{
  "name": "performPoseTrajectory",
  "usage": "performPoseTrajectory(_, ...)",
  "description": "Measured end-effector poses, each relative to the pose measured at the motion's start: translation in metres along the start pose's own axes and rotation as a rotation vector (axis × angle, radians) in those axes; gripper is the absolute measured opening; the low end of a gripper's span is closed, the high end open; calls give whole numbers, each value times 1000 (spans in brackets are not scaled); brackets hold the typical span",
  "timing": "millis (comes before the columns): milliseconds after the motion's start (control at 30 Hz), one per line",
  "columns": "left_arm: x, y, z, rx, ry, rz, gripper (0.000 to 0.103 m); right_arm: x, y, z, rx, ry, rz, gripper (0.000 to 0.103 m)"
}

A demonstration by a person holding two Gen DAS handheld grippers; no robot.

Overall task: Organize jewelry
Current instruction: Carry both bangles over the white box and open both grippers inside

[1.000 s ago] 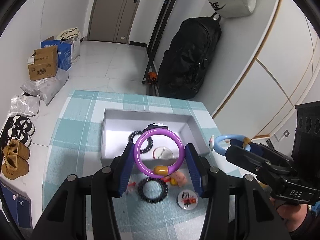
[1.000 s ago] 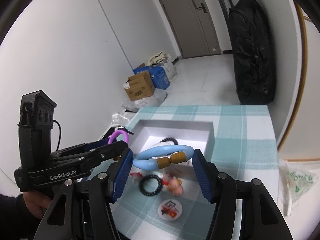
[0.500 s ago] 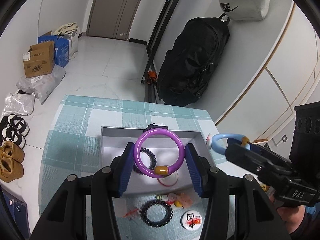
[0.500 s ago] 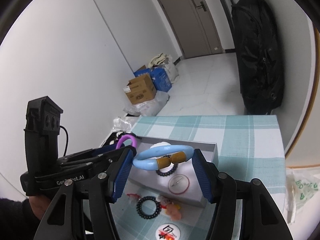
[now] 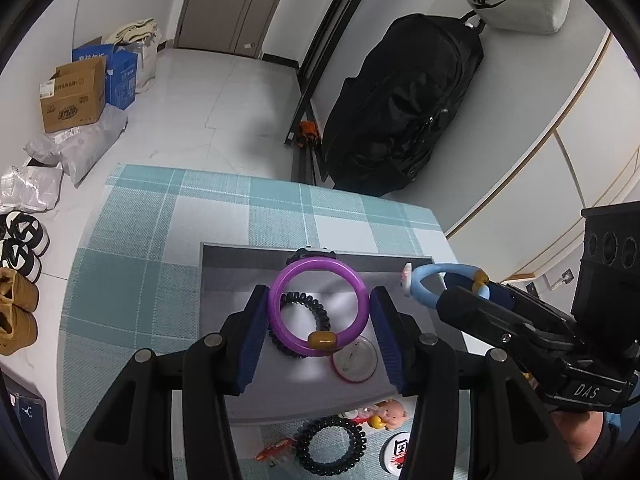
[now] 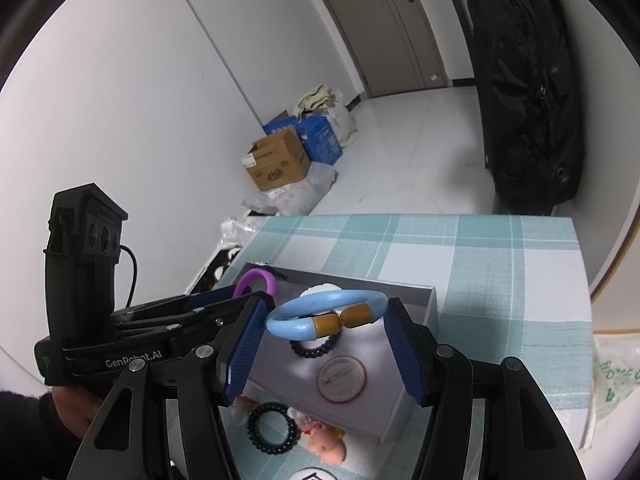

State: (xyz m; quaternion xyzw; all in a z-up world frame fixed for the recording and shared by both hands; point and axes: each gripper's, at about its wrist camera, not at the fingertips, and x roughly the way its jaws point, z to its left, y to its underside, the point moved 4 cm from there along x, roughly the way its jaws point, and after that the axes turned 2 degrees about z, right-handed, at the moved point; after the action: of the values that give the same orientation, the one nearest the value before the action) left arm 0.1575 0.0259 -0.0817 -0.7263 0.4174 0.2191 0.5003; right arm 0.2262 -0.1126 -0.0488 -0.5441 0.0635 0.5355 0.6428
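Left wrist view: our left hand-held gripper (image 5: 319,338) clamps the purple bangle (image 5: 318,307) above the grey box (image 5: 224,368); our right hand-held gripper (image 6: 326,350) grips the blue bangle (image 6: 326,312).

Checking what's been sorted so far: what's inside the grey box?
Inside the grey box: a black coil hair tie and a round badge. The held purple bangle and tongs cover part of the floor.
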Motion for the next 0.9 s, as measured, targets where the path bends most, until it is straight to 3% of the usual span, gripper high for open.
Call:
performPoseTrajectory(167, 6, 2, 1, 12, -17, 14, 45, 9, -1, 2, -34, -3, 35, 60)
performPoseTrajectory(500, 6, -2, 6, -60, 64, 23, 48, 19, -1, 1, -50, 9, 72, 63)
performPoseTrajectory(600, 4, -1, 5, -66, 88, 24, 60, 11, -2, -1, -44, 12, 45, 73)
performPoseTrajectory(900, -14, 3, 4, -38, 20, -25, 61, -18, 2, -5, -10, 43, -19, 80)
